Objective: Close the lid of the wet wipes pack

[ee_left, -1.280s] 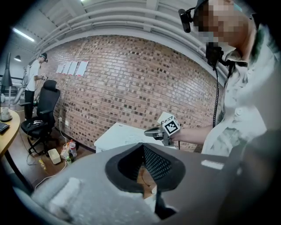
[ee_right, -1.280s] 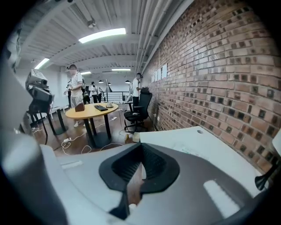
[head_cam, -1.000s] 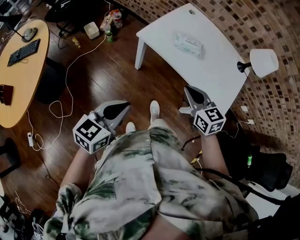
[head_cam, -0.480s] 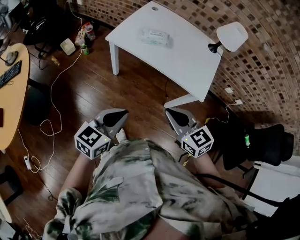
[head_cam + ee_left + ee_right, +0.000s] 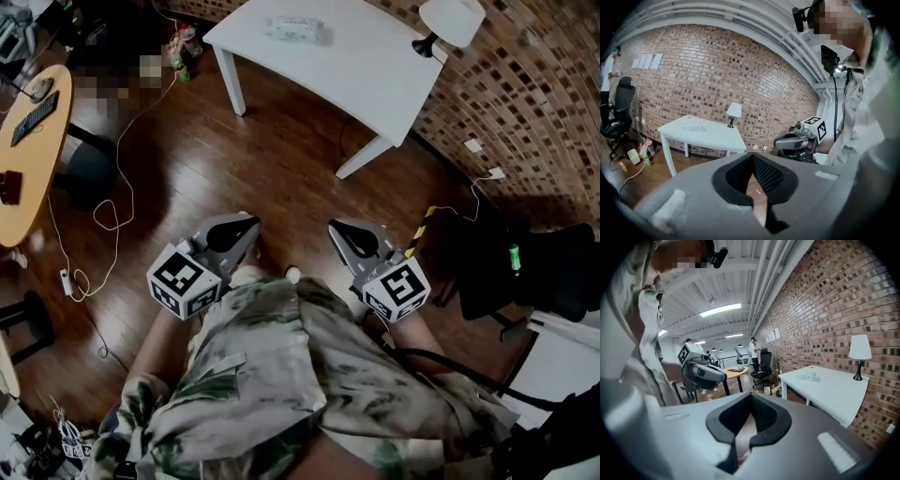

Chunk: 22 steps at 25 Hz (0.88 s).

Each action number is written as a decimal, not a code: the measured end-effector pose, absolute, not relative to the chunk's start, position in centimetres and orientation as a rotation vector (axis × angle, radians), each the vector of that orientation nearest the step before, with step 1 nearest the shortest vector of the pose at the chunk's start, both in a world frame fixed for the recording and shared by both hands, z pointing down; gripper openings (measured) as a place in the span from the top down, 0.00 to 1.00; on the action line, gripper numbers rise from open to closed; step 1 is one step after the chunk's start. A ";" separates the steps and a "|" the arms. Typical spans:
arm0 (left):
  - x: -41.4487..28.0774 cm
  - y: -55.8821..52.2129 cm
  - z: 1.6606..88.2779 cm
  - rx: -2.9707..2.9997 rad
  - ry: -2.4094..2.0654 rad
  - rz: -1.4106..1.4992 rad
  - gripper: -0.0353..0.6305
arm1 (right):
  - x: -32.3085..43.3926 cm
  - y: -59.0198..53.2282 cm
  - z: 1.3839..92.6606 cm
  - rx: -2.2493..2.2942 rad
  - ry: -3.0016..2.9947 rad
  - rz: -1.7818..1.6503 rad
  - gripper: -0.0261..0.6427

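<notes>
Left tongs (image 5: 251, 225): pressed together, pinching nothing; held low, close in front of the body.
Right tongs (image 5: 336, 227): likewise pressed together and empty; just beside the left pair, only dark wooden floor (image 5: 281, 169) between.
Task's thing: flat pale plastic wet wipes pack (image 5: 292, 30), lying on the white curved-edged surface (image 5: 375, 80), far ahead of both tongs and well out of reach.
Lid: too small and distant to tell whether raised or flat.
Pack contents: presumably wipes; none visible.
Other containers: cluster of small bottles or cans (image 5: 183, 52) on the floor, far ahead of the left tongs, near the leg of the surface; contents unreadable.
Step, as judged: approach only; nothing of the closing begun.
Risk, sliding: soft pack on a smooth top, likely to skid under a one-sided press instead of snapping shut; cause, no second pair bracing it.
Risk, half closure: lid pressed off-centre, left sprung at one corner.
Risk, lamp: white table lamp (image 5: 452, 19) at the far edge of the surface, ahead of the right tongs; cause, a wide swing on arrival.
Risk, footing: loose white cable (image 5: 117, 211) on the floor out beyond the left tongs; cause, stepping forward while looking at the pack.
</notes>
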<state>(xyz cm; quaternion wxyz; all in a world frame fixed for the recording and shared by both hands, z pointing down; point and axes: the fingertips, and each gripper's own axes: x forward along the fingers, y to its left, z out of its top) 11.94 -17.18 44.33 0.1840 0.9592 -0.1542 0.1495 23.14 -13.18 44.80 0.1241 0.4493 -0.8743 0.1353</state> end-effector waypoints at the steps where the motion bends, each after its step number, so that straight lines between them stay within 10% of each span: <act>1: 11.7 -15.9 44.2 2.697 -0.462 0.427 0.94 | 22.9 -12.3 44.9 1.285 -2.572 0.383 0.95; 22: -3.1 4.0 41.6 2.693 -0.564 0.384 0.94 | 6.7 3.4 43.3 1.121 -2.659 0.301 0.95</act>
